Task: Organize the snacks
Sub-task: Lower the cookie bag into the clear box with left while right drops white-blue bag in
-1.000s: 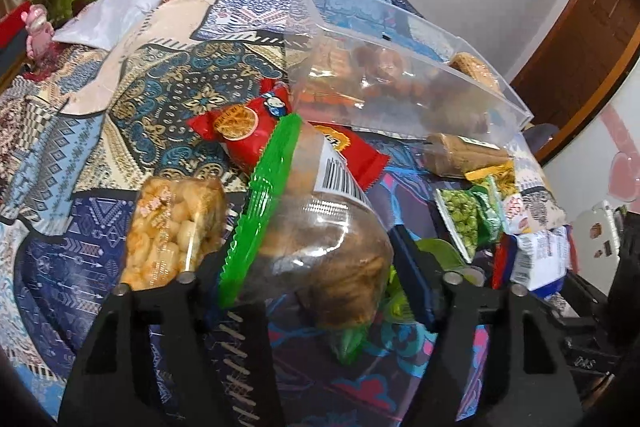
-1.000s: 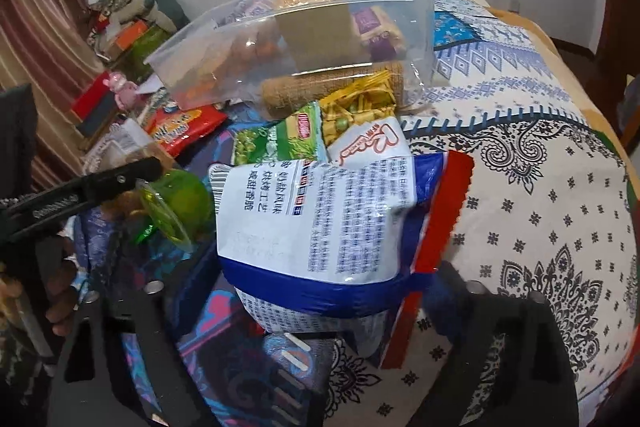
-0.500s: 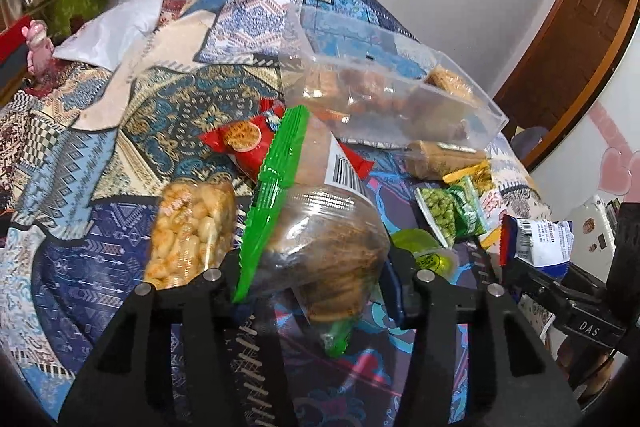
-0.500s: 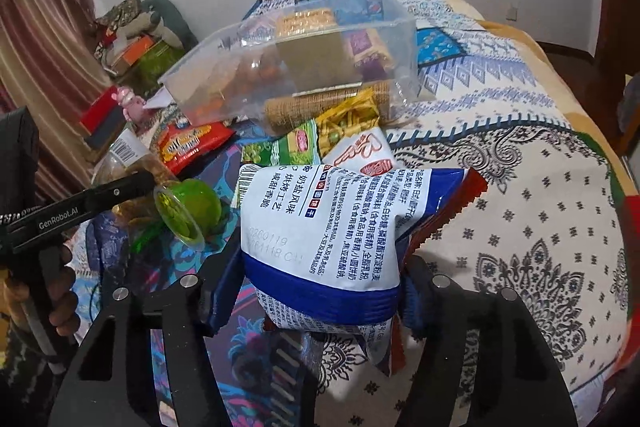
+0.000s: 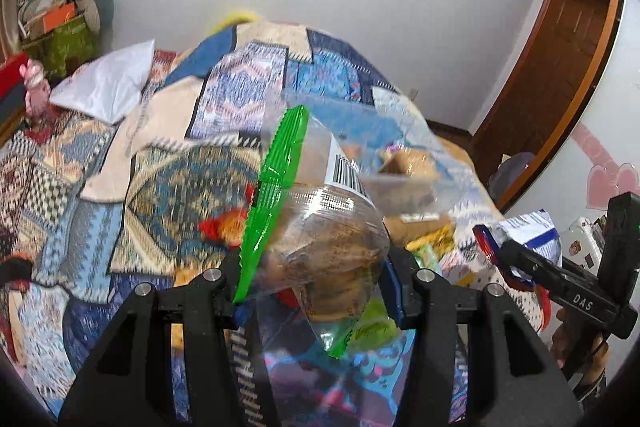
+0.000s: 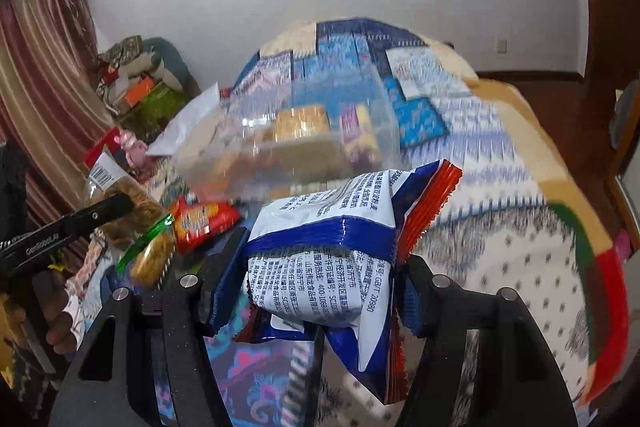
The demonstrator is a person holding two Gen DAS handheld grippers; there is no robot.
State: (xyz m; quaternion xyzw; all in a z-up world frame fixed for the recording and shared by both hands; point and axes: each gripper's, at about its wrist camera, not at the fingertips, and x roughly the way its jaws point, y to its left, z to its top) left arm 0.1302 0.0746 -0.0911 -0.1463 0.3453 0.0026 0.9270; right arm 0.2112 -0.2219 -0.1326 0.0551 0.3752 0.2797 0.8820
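1. While both tools were raised above it, the bed [image 6: 500, 267] with its patchwork quilt filled most of each view, loose snacks lying along its near side.
2. A clear plastic bin [image 6: 304, 131] sat on the quilt beyond both tools, already holding several packets; it looked like the place where the snacks belonged, and motion blur made its rim hard to place.
3. The right tool [image 6: 320, 291] was clenched on a white-and-blue snack bag [image 6: 320, 247], held off the bed and short of the bin.
4. The left tool [image 5: 312, 291] was clamped on a clear cookie bag [image 5: 320, 235] with a green sealed edge, also lifted and short of the bin.
5. A red snack packet [image 6: 200, 223] lay on the quilt just in front of the bin.
6. Judged risks: both tools could crowd each other over the one bin opening; the puffy bags, pinched low, might slip or burst; a packet released early would land on the quilt; a nudge could shift the light bin.
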